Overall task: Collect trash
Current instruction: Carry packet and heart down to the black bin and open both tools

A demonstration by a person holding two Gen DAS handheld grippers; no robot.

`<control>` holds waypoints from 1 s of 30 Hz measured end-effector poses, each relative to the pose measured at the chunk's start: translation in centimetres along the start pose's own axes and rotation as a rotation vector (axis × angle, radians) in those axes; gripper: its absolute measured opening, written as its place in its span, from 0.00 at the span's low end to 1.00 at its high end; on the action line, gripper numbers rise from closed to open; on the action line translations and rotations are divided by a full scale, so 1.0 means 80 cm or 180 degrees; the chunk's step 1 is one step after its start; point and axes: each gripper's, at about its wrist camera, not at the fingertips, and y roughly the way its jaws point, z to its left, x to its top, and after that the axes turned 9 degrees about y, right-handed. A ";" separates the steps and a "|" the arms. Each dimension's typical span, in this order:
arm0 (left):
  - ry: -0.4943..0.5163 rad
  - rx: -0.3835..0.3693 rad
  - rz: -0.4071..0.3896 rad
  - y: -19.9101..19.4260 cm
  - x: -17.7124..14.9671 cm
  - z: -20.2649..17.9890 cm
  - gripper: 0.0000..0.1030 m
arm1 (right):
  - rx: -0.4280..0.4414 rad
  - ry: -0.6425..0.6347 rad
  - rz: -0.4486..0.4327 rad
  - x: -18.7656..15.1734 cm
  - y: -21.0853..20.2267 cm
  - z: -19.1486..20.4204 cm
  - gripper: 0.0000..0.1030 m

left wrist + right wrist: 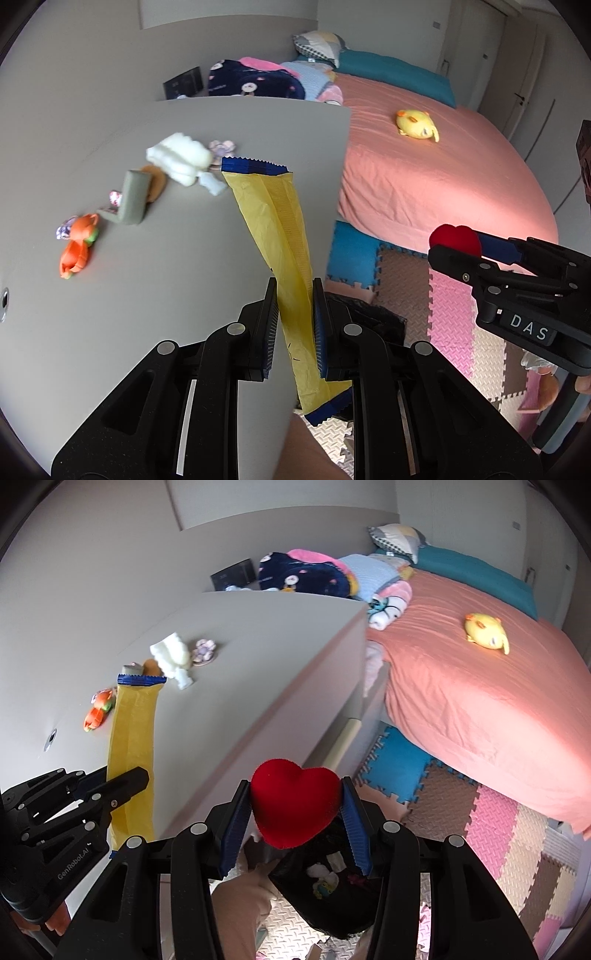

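Yellow wrapper: long, creased, blue at both ends — pinched across its lower part by the left gripper, its upper end standing tilted above the desk.
Left gripper jaws: pressed together on the wrapper, pads flat against both faces.
Left gripper pose: angled downward over the desk's near right corner, with the wrapper's lower tip hanging past the desk edge.
Red heart: plush, gripped on its two sides by the right gripper.
Right gripper jaws: partly spread, both blue pads touching the heart.
Right gripper pose: angled downward, right of the desk and clear of its edge, over a black bag on the floor.
Black bag: mouth open beside the desk, scraps visible inside.
Desk top: an orange toy, a grey block and a white fluffy lump lie well back from the near edge — the near part is bare.
Right edge of desk: straight, dropping to foam floor mats.
Bed: beyond the desk, a narrow floor strip between them.
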 end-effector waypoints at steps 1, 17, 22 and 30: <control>0.0034 -0.0018 0.0001 0.001 0.001 -0.007 0.16 | -0.0010 0.0018 -0.0007 -0.001 -0.002 -0.005 0.48; 0.0457 -0.0292 0.0141 0.024 0.008 -0.096 0.16 | -0.0213 0.0408 -0.0095 -0.017 -0.030 -0.094 0.48; 0.0554 -0.0365 0.0233 0.036 0.010 -0.110 0.16 | -0.0269 0.0513 -0.0082 -0.022 -0.030 -0.116 0.48; 0.0559 -0.0288 0.0590 0.060 0.004 -0.105 0.94 | -0.0557 0.0537 -0.0061 -0.020 -0.022 -0.129 0.79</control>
